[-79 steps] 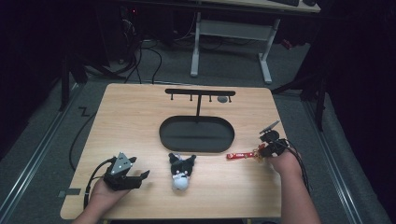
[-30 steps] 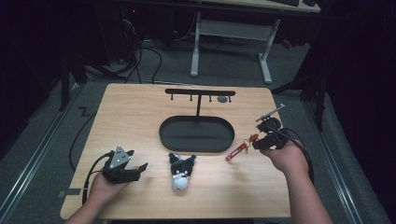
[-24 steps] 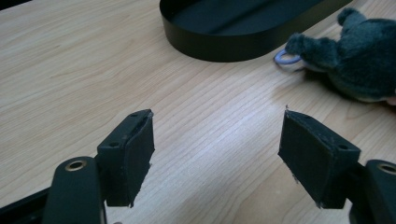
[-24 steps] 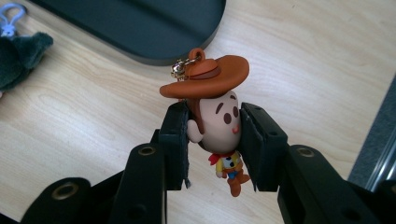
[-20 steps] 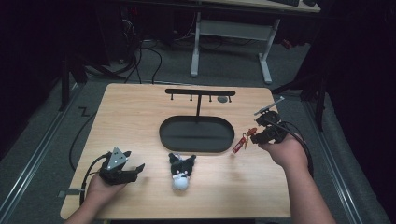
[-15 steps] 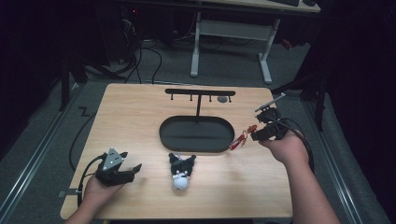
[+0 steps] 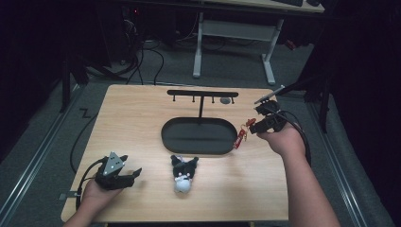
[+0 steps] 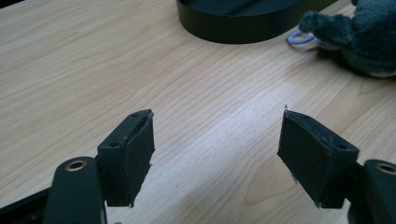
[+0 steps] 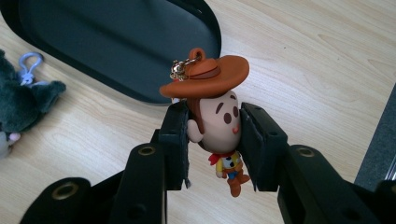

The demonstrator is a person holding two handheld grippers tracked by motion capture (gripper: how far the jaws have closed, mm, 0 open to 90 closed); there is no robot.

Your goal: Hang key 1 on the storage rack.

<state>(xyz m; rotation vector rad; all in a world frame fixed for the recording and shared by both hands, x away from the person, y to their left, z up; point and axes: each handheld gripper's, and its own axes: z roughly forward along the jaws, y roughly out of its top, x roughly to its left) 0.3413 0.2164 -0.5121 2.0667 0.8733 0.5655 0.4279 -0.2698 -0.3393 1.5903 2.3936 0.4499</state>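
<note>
The step in hand looks like carrying a small cowboy-figure keychain with a wide brown hat (image 9: 212, 112) toward the black T-shaped hanger stand with short pegs along its bar (image 7: 202, 95). The right gripper (image 9: 212, 140) is clamped on the figure's head, jaws pressing both cheeks, and in the high view it holds the keychain in the air just past the right end of the stand's black oval base tray (image 7: 198, 136). The next move, as I judge it, calls for raising the gold chain loop at the hat's top to peg height and threading it over a free peg, which needs a fine tilt, since the loop is small. The left gripper (image 8: 217, 140) rests low over the light wooden table (image 7: 142, 118) with its jaws wide apart, holding nothing. A dark grey plush toy with a pale blue clip (image 7: 183, 172) lies just in front of the tray, well clear of the right gripper's likely path; only the stand's upright post and bar need minding.
</note>
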